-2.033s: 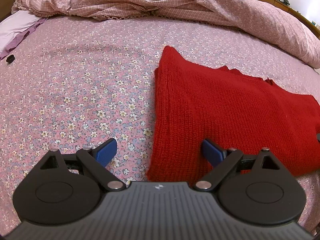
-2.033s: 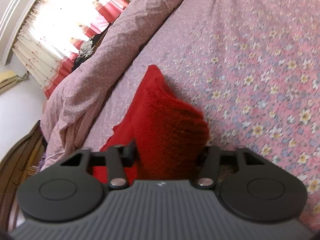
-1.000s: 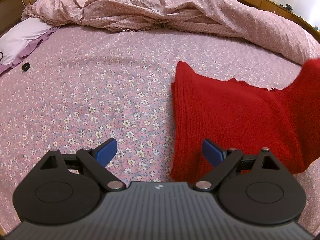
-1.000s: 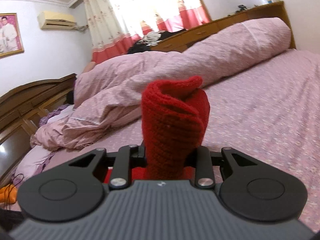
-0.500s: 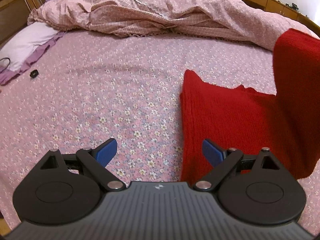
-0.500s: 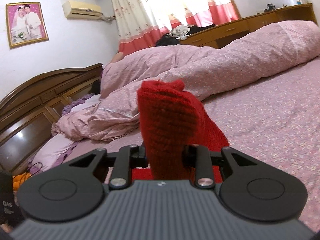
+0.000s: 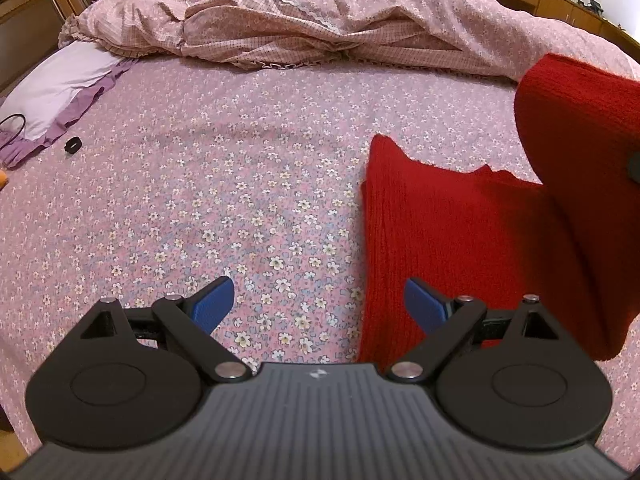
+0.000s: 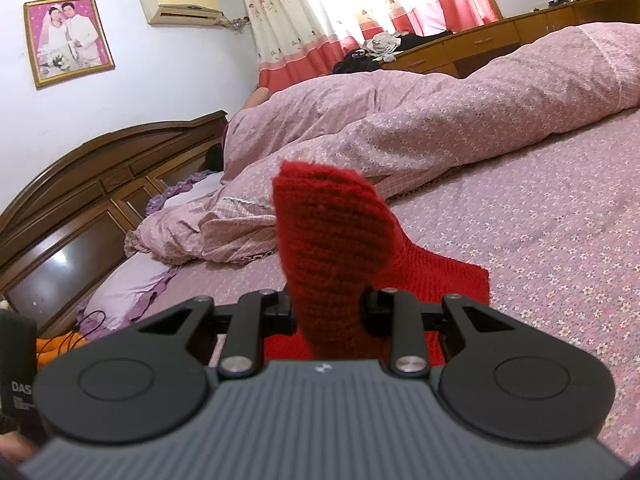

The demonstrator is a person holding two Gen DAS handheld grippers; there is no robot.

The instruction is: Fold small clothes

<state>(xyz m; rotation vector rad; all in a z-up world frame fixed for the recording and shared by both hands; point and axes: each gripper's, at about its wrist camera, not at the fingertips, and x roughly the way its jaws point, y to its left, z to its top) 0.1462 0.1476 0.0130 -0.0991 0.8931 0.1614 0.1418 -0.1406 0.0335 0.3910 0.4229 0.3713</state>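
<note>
- The red knitted garment lies on the floral bedsheet, toward the right side of the left wrist view, with its left edge running straight up the sheet.
- One end of it is lifted off the bed and folds back over the flat part, hanging high at the right of that view.
- The right gripper has its jaws closed on this raised end; the red knit bunches up between the two fingers and stands above them as a rounded hump.
- The left gripper holds nothing: its blue fingertips are spread wide, the left tip over bare sheet and the right tip over the near left edge of the garment. Whether either tip touches the cloth cannot be told.
- A rumpled pink duvet lies across the far side of the bed.
- A lilac pillow sits at the far left beside a wooden headboard.
- A small black object rests on the sheet near the pillow.
</note>
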